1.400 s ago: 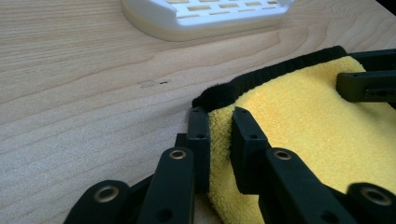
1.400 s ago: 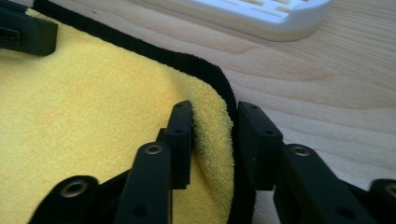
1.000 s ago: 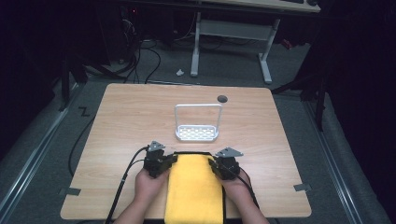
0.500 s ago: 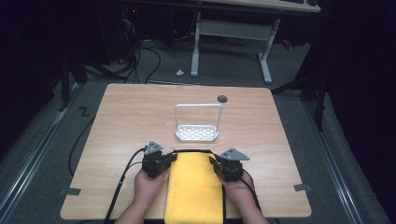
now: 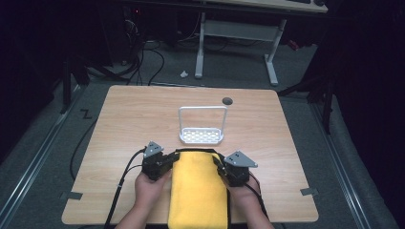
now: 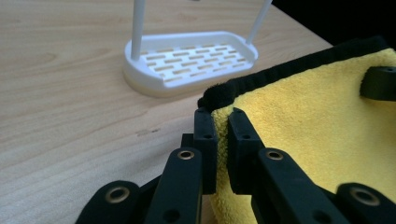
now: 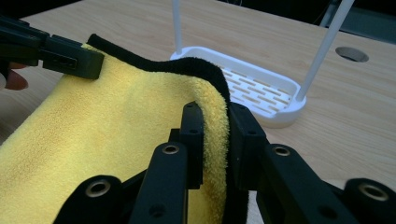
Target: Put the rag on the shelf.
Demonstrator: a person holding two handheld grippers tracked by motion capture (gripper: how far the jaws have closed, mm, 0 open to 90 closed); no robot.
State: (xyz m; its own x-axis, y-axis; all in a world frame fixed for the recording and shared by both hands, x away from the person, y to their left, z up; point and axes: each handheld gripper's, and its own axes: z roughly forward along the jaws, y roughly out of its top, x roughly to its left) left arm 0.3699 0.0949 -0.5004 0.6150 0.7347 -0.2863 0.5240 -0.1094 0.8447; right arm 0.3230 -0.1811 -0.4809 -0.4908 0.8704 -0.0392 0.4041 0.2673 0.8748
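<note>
At towel's far corners: L gripper & R gripper jaws pinch yellow towel.

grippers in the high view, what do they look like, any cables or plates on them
Both are black. The left gripper and the right gripper each carry a grey three-cornered plate on top and trail a black cable toward the table's near edge. Up close, the jaws are flat black bars with small holes and brass-coloured pivot pins. The forearms are bare.

yellow towel | fluffy, black-trimmed far edge | long strip lying along the table's near middle, hanging off the near edge | far corners lifted, pinched
</note>
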